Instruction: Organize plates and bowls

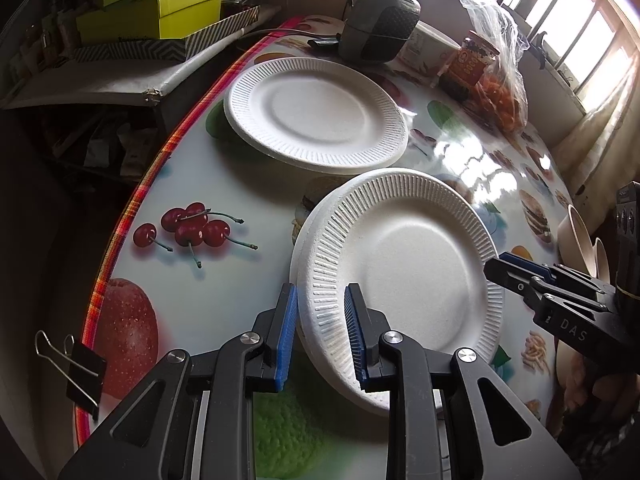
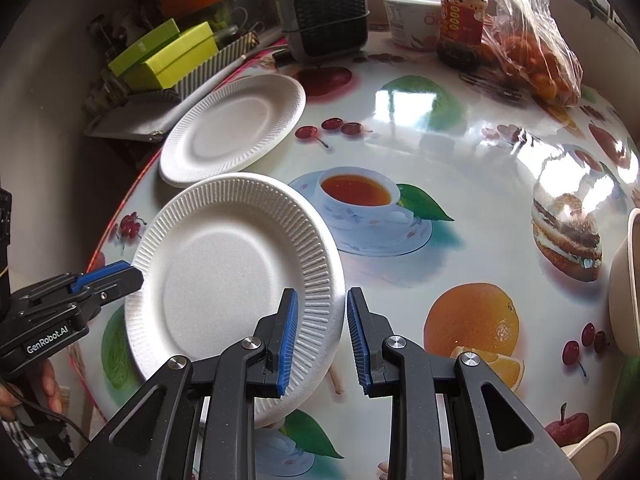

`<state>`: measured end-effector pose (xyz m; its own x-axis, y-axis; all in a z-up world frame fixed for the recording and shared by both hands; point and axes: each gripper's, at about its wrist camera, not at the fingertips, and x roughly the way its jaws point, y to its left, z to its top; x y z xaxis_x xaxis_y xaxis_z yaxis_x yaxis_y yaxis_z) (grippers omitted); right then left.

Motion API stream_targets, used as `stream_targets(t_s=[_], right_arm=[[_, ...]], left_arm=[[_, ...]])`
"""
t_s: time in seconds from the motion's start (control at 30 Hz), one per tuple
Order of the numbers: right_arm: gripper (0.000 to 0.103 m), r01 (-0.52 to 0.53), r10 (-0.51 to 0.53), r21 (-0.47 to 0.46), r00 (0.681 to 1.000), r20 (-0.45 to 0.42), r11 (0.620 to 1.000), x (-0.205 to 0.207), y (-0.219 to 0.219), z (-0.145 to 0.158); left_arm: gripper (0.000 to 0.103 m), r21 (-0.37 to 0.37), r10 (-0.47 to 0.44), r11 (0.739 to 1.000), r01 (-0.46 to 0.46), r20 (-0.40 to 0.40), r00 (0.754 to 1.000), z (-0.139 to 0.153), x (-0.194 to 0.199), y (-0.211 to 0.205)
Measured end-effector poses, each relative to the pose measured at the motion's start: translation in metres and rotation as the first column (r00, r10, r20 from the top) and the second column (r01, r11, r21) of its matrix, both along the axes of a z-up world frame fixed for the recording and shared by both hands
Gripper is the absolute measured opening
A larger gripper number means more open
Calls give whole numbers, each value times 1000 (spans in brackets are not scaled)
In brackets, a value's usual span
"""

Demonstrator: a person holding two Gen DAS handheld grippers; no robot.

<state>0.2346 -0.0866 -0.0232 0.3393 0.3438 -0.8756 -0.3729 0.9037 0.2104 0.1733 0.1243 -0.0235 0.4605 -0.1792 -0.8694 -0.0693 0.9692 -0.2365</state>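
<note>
A white ribbed paper plate (image 1: 404,256) (image 2: 224,276) lies in front of me on the fruit-print table, and a second rim shows just under it on its left side. My left gripper (image 1: 320,292) (image 2: 132,274) is shut on the plate's near-left rim. My right gripper (image 2: 320,296) (image 1: 496,264) is shut on the opposite rim. Whether the plate rests on the table or hangs just above it, I cannot tell. A second white plate (image 1: 316,112) (image 2: 236,128) sits flat further back near the table's left edge. Beige bowls (image 1: 576,236) (image 2: 624,288) stand at the right.
At the back stand a grey heater (image 1: 380,20), a white tub (image 2: 408,16), a red-labelled jar (image 1: 476,60) and a plastic bag of oranges (image 2: 536,60). A binder clip (image 1: 80,372) grips the table's left edge. Green boxes (image 1: 160,8) sit on a shelf beyond that edge.
</note>
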Motion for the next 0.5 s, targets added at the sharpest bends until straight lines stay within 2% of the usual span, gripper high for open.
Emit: stream_targets(t_s=[0.27, 0.5], right_arm=[[32, 0, 0, -1, 1000, 11, 1000, 0, 0, 5], [45, 9, -10, 21, 999, 40, 1000, 6, -5, 20]], left_arm=[[32, -6, 12, 1000, -12, 14, 1000, 5, 0, 6], [36, -16, 28, 999, -27, 43, 999, 16, 4, 15]])
